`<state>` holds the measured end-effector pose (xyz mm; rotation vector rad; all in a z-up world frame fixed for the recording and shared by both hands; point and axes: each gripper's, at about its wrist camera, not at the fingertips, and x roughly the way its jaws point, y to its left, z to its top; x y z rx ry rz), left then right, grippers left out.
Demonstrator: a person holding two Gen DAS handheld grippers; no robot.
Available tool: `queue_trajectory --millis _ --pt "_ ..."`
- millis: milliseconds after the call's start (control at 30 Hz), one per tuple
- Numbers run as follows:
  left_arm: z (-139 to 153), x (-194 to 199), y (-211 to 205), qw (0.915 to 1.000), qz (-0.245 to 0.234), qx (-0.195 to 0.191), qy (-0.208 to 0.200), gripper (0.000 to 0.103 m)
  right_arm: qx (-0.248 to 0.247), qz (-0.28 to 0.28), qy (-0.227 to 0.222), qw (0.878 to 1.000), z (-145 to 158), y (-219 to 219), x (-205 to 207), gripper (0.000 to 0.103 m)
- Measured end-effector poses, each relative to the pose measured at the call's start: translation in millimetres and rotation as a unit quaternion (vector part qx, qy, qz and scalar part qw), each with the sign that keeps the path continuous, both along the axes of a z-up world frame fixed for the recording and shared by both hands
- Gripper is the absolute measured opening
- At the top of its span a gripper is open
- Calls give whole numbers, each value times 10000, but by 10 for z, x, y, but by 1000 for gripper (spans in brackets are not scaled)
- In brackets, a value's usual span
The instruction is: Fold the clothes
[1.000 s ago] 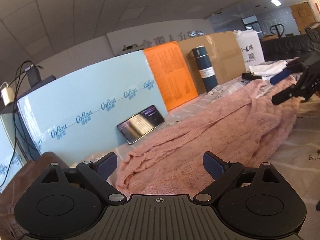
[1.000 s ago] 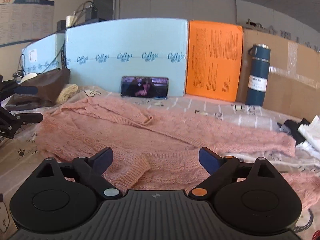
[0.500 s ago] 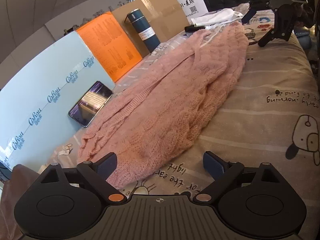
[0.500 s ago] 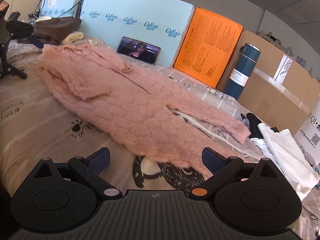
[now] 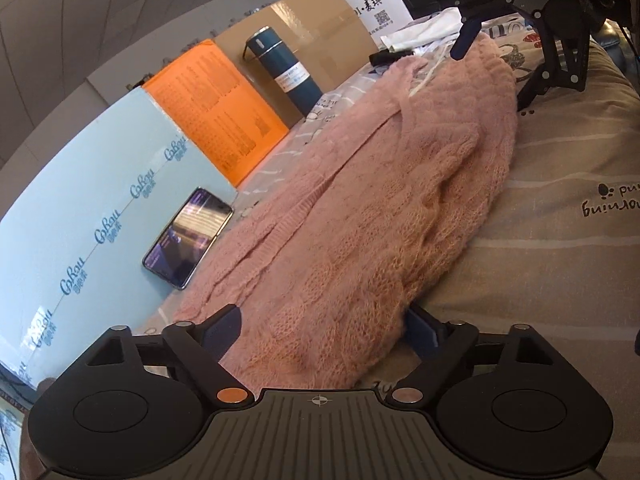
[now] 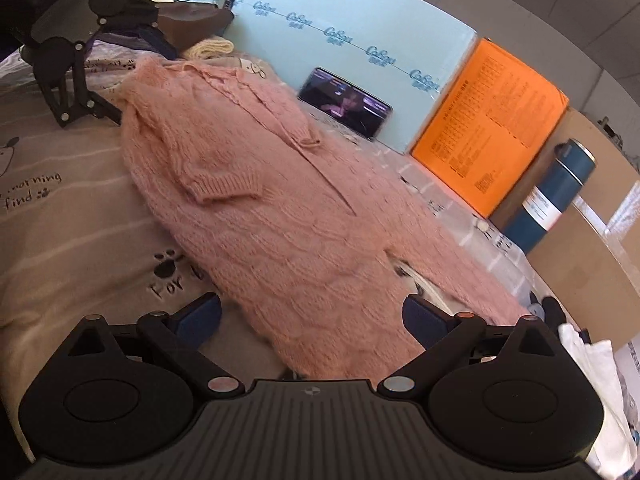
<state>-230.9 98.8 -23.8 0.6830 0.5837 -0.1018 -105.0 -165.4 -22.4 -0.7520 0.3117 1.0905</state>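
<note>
Left wrist view: pink chunky-knit cardigan (image 5: 360, 208) is lying lengthwise on beige printed bedsheet (image 5: 560, 240). Left gripper (image 5: 324, 332) is closing around near end, pads not yet pressing. Right gripper (image 6: 312, 316) is being held open at far end. Knit is judged soft, stretchy, light; thick edge is being favoured for hold.

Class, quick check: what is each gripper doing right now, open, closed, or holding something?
Left gripper: jaws closing around the end of the pink knitted cardigan, not yet clamped.
Right gripper: open, cardigan's other end between its fingers, nothing held.
</note>
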Motion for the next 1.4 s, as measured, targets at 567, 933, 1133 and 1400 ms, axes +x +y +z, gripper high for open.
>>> queue_trajectory --millis 567,933,1133,1400 --pt "302 693 700 9890 535 -1304 -443 14 729 194 -14 9972 565 464 938 11" --pt "388 1345 979 9876 481 -1483 -178 46 1093 -76 637 9919 535 856 1781 55" --pt "316 1338 884 9929 172 -1170 -95 57 1250 -139 465 9910 508 659 1874 65" --pt "364 1285 828 9940 124 -1056 -247 72 1330 -52 280 9907 571 590 1810 75"
